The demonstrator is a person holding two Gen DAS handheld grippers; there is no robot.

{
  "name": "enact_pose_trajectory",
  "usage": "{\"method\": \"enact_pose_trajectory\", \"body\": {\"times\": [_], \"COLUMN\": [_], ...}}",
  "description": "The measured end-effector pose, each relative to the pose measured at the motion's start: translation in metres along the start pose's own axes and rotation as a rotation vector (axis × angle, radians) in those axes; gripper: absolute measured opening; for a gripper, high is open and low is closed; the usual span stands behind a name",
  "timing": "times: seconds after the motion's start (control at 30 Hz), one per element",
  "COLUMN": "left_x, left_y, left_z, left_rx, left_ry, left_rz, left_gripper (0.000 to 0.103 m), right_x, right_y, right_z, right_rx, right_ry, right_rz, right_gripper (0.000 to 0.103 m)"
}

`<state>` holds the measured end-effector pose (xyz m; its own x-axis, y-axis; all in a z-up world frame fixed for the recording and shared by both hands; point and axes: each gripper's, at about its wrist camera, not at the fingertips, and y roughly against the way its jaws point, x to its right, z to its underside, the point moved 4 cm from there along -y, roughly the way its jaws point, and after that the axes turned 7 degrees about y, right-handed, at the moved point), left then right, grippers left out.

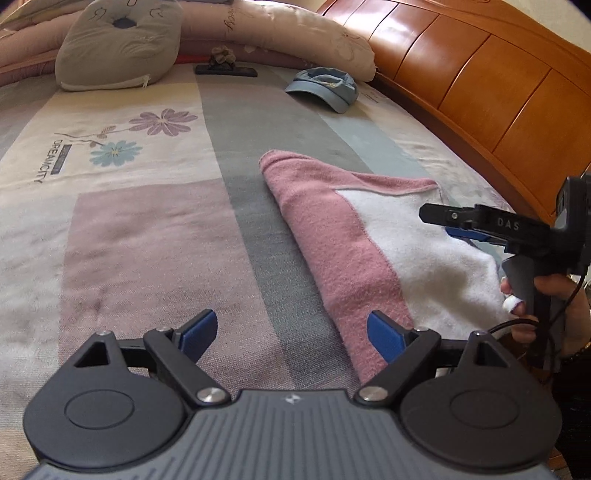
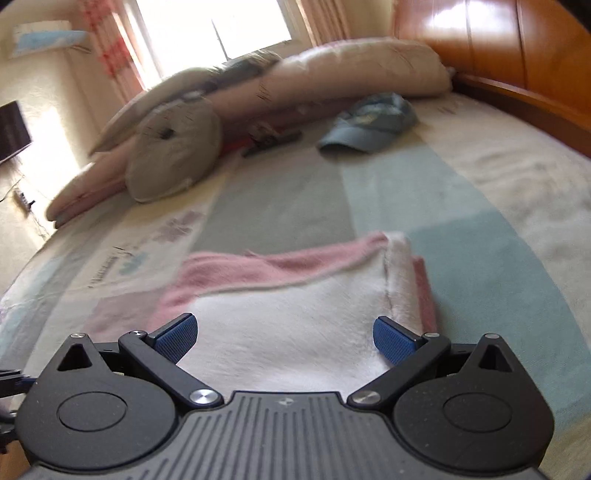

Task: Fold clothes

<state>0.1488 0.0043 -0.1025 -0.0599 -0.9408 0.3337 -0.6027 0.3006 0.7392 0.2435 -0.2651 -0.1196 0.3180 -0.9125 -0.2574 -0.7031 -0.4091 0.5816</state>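
Note:
A folded pink and white garment (image 1: 369, 236) lies on the bed, pink band on its left, white panel on its right. My left gripper (image 1: 291, 334) is open just above the bedspread, its right pad at the garment's near pink edge and nothing between its fingers. In the left wrist view the right gripper (image 1: 439, 219) hovers over the white panel, held by a hand (image 1: 532, 299). In the right wrist view the same garment (image 2: 288, 310) fills the foreground, and my right gripper (image 2: 284, 338) is open above its white part, holding nothing.
A blue cap (image 1: 325, 88) lies further up the patchwork bedspread (image 1: 140, 229). A grey cushion (image 1: 118, 44) and long pinkish pillows (image 1: 295, 29) sit at the far end, with a dark flat object (image 1: 226, 69) beside them. A wooden headboard (image 1: 480, 81) runs along the right.

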Motion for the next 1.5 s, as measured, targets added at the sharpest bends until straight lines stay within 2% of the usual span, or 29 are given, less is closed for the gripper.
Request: {"method": "enact_pose_trajectory", "body": {"times": [0.13,0.27,0.37,0.5,0.57,0.67,0.77,0.83,0.93,1.0,1.07,1.17,1.33,1.4,1.5], "left_x": [0.000,-0.004,-0.010,-0.020,-0.026,-0.034,-0.039,-0.042,-0.044,-0.044,-0.044,-0.044,-0.044,-0.043,-0.040], "left_y": [-0.007,-0.015,-0.018,-0.015,-0.013,-0.011,-0.007,-0.005,0.000,0.004,0.008,0.015,0.022,0.028,0.039], "left_z": [0.001,0.002,0.005,0.006,0.005,0.003,0.000,0.000,0.002,0.004,0.007,0.010,0.013,0.015,0.019], "left_rx": [-0.005,-0.004,-0.012,-0.018,-0.016,-0.005,0.014,0.021,0.028,0.031,0.035,0.040,0.050,0.053,0.062], "left_ry": [-0.007,0.016,0.035,0.036,0.034,0.045,0.064,0.076,0.100,0.111,0.109,0.105,0.120,0.113,0.101], "left_rz": [0.021,0.045,0.044,0.036,0.026,0.002,-0.009,-0.013,-0.014,-0.009,-0.010,-0.018,-0.015,-0.016,-0.014], "left_gripper": [0.088,0.088,0.088,0.088,0.088,0.088,0.088,0.088,0.088,0.088,0.088,0.088,0.088,0.088,0.088], "right_x": [-0.002,-0.013,-0.008,0.006,0.016,0.014,-0.018,-0.044,-0.083,-0.102,-0.109,-0.116,-0.128,-0.122,-0.102], "right_y": [0.008,0.005,-0.017,-0.039,-0.039,-0.026,-0.002,0.009,0.011,0.006,-0.005,0.000,0.013,0.011,0.023], "right_z": [-0.001,-0.025,-0.036,-0.029,-0.027,-0.030,-0.034,-0.034,-0.020,-0.004,0.014,0.022,0.025,0.029,0.022], "right_rx": [-0.004,0.036,0.018,-0.027,-0.046,-0.044,0.010,0.031,-0.005,-0.046,-0.111,-0.108,-0.092,-0.111,-0.083], "right_ry": [0.031,0.065,0.063,0.098,0.070,0.011,0.084,0.132,0.204,0.254,0.274,0.305,0.274,0.260,0.219], "right_rz": [0.014,0.028,0.083,0.181,0.202,0.173,0.135,0.059,-0.116,-0.169,-0.159,-0.104,-0.175,-0.141,-0.079], "right_gripper": [0.103,0.103,0.103,0.103,0.103,0.103,0.103,0.103,0.103,0.103,0.103,0.103,0.103,0.103,0.103]}}
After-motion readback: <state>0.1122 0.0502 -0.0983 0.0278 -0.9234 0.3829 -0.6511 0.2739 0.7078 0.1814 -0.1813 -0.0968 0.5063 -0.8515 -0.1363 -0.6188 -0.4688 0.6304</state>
